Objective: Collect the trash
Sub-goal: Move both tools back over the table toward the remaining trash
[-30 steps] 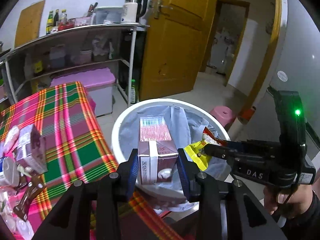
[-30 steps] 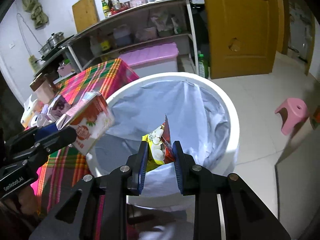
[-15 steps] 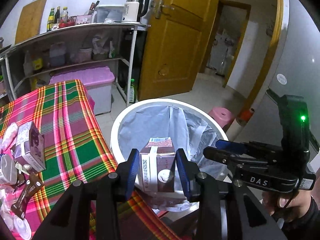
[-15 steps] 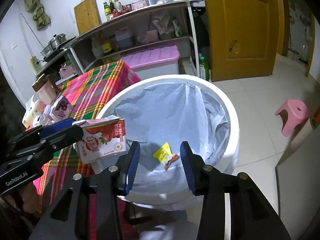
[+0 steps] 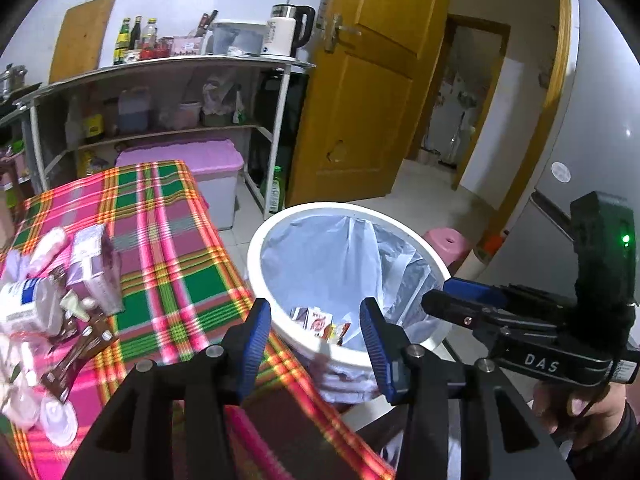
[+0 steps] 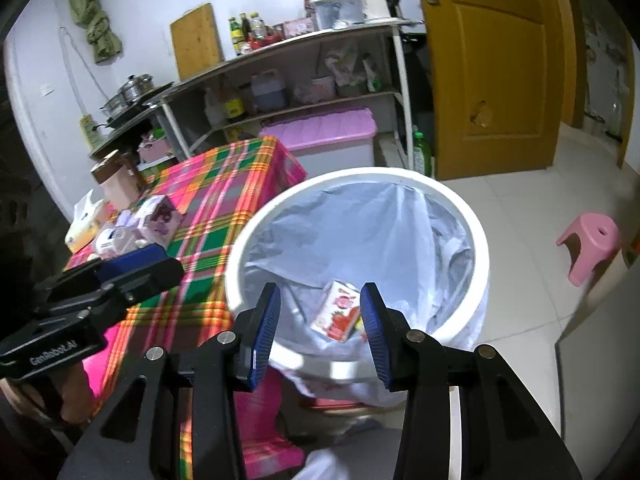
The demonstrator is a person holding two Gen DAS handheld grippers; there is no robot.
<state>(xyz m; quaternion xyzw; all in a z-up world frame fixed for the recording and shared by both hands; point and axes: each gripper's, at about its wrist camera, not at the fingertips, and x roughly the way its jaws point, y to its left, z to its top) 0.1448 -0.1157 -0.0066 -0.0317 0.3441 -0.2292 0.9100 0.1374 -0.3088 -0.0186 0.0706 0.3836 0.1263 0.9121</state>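
white bin [image 6: 478, 240] with pale blue liner [image 6: 360, 232], pink-green plaid tablecloth [image 5: 160, 240], pink stool [image 6: 592, 240], yellow door [image 5: 360, 100].

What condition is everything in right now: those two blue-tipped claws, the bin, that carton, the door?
Left gripper: open, empty, above the bin's near rim.
Right gripper: open, empty, over the bin.
White round bin with pale blue liner: upright, uncovered.
Red-and-white strawberry carton: lying in the bin.
Yellow wooden door: swung open.
Purple carton: standing on the plaid tablecloth.
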